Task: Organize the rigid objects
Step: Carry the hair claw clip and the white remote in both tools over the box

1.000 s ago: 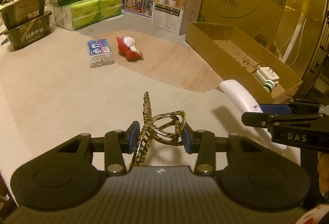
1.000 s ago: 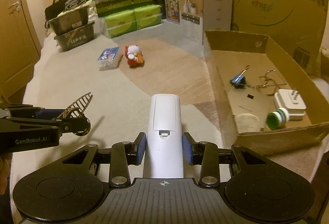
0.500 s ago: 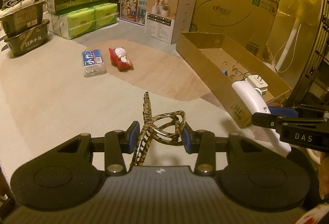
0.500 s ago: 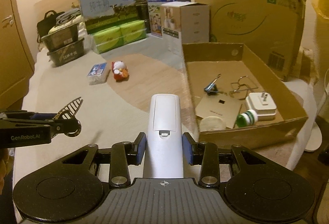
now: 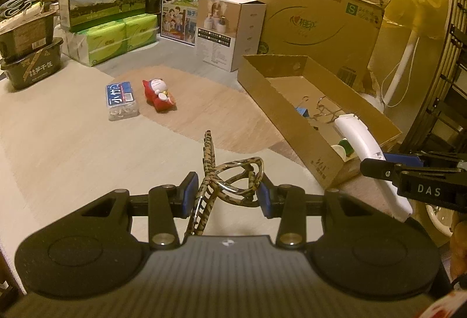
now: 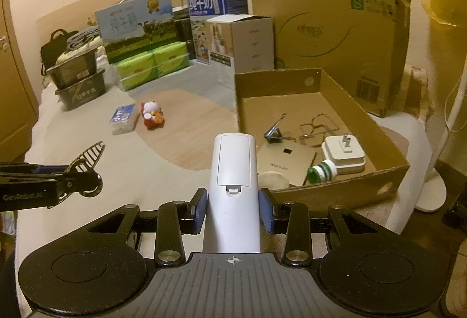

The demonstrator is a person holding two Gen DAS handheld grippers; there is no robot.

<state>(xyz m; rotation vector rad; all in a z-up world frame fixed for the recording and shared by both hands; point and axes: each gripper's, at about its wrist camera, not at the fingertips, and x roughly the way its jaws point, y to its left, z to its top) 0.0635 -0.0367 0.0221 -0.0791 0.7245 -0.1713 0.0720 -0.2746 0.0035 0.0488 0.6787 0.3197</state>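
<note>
My left gripper [image 5: 224, 195] is shut on a leopard-print hair claw clip [image 5: 230, 181], held above the pale mat. My right gripper [image 6: 232, 210] is shut on a white remote control [image 6: 233, 172], back side up, its far end near the front-left corner of the low open cardboard box [image 6: 344, 189]. In the left wrist view the remote [image 5: 362, 146] hangs over that box [image 5: 292, 116] with the right gripper [image 5: 376, 167] at the right edge. The left gripper [image 6: 84, 181] with the clip [image 6: 87, 156] shows at the left of the right wrist view.
The box holds a white plug adapter [image 6: 344, 154], a green-capped bottle [image 6: 321, 172], a binder clip [image 6: 274, 132], a wire piece [image 6: 318, 128] and a flat card [image 6: 286, 157]. A red cat figurine [image 5: 159, 94] and a small clear case [image 5: 121, 97] lie on the mat. Cartons line the back; a fan stand [image 6: 432, 189] stands right.
Both grippers have risen and drifted toward the cardboard box; the box now sits nearer the middle of the right wrist view. Both grips stay as they were.
</note>
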